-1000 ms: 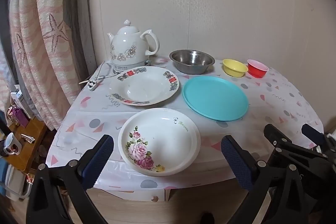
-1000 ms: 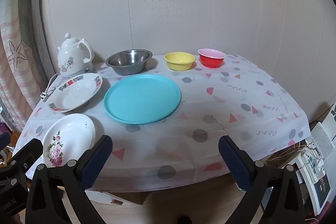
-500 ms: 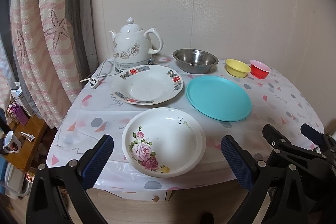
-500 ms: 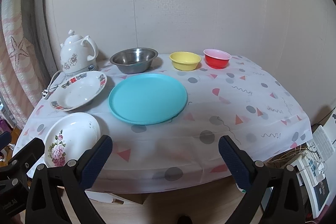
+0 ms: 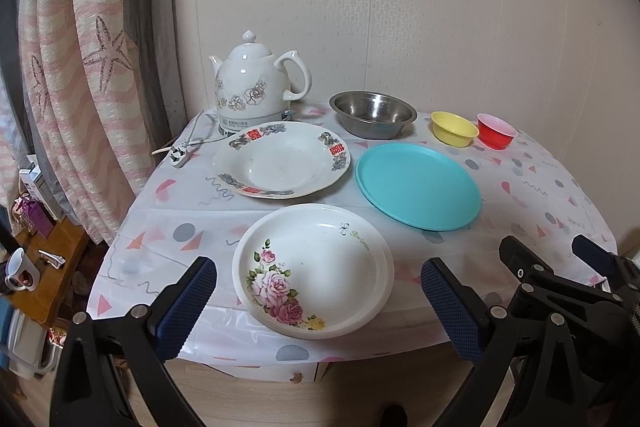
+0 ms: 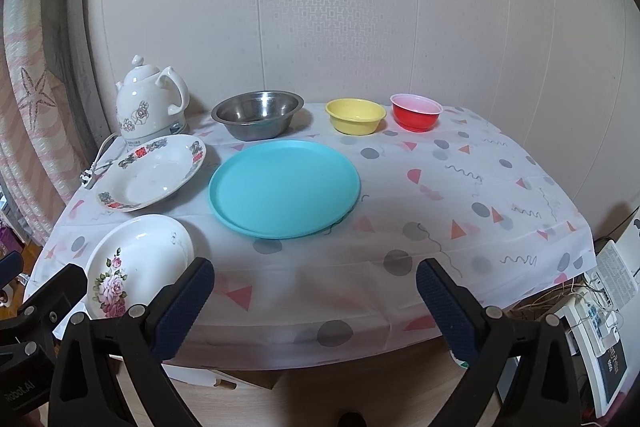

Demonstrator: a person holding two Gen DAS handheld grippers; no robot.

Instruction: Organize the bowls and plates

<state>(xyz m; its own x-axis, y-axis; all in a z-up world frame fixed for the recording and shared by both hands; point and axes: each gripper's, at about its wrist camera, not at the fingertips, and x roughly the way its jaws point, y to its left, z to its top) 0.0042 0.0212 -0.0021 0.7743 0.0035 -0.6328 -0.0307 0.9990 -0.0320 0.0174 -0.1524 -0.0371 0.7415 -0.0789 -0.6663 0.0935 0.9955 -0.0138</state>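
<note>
A white rose-patterned plate (image 5: 316,271) lies at the table's front left, also in the right wrist view (image 6: 136,267). Behind it lies a white plate with a red and grey rim (image 5: 280,163). A teal plate (image 5: 418,185) lies mid-table (image 6: 284,187). At the back stand a steel bowl (image 5: 372,115), a yellow bowl (image 5: 454,129) and a red bowl (image 5: 496,131). My left gripper (image 5: 316,299) is open and empty, just in front of the rose plate. My right gripper (image 6: 314,301) is open and empty at the table's front edge.
A white floral kettle (image 5: 256,91) stands at the back left with its plug and cord (image 5: 180,157) on the patterned tablecloth (image 6: 460,195). Pink starfish curtains (image 5: 80,87) hang left. A low wooden stand with a mug (image 5: 20,271) is lower left. A power strip (image 6: 596,307) lies right.
Both grippers have moved closer to the table and slightly lower. The dishes have not moved. Both stay open.
</note>
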